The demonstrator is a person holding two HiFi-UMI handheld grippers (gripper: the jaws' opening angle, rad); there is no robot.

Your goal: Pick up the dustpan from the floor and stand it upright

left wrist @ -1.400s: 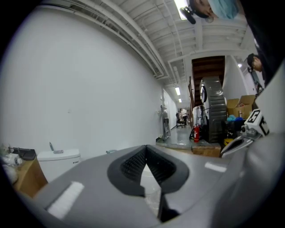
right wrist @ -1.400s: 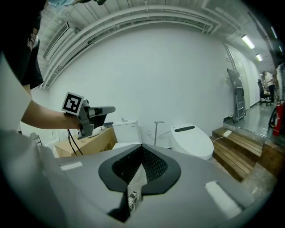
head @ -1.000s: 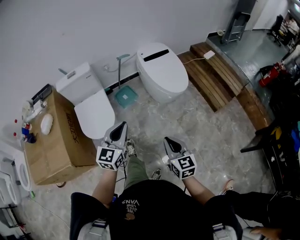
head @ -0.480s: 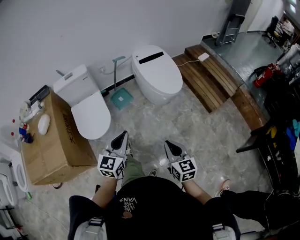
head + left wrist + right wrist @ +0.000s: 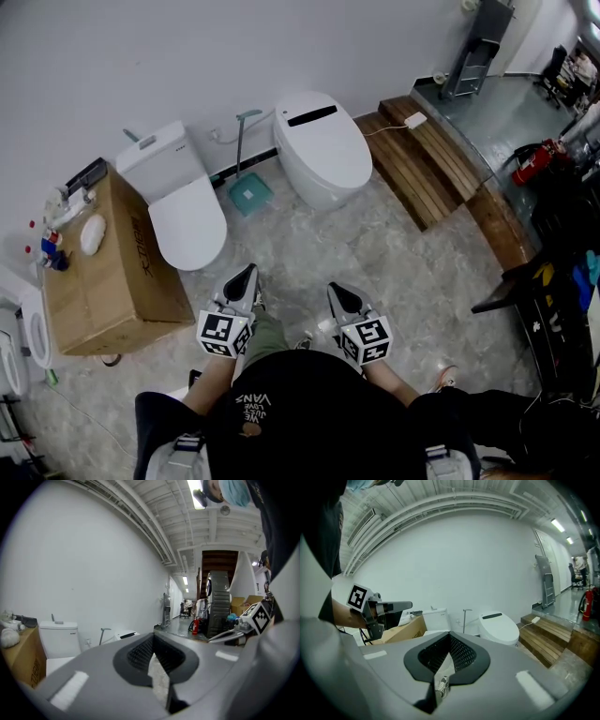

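Little has changed over the last second. The left gripper and right gripper are still held close before the person's waist, each with its fingers pressed together on nothing. Only the head view has drifted slightly.

The teal plastic long-handled dustpan stays on the grey stone floor, by the wall. It sits between the white tank toilet and the white oval toilet, well apart from both grippers. Its pan rests on the floor and its handle rises roughly vertical. That fits a dustpan already stood up as well as one still awaiting a grasp.

White wall, marbled floor — two toilets, cardboard box, wooden steps.
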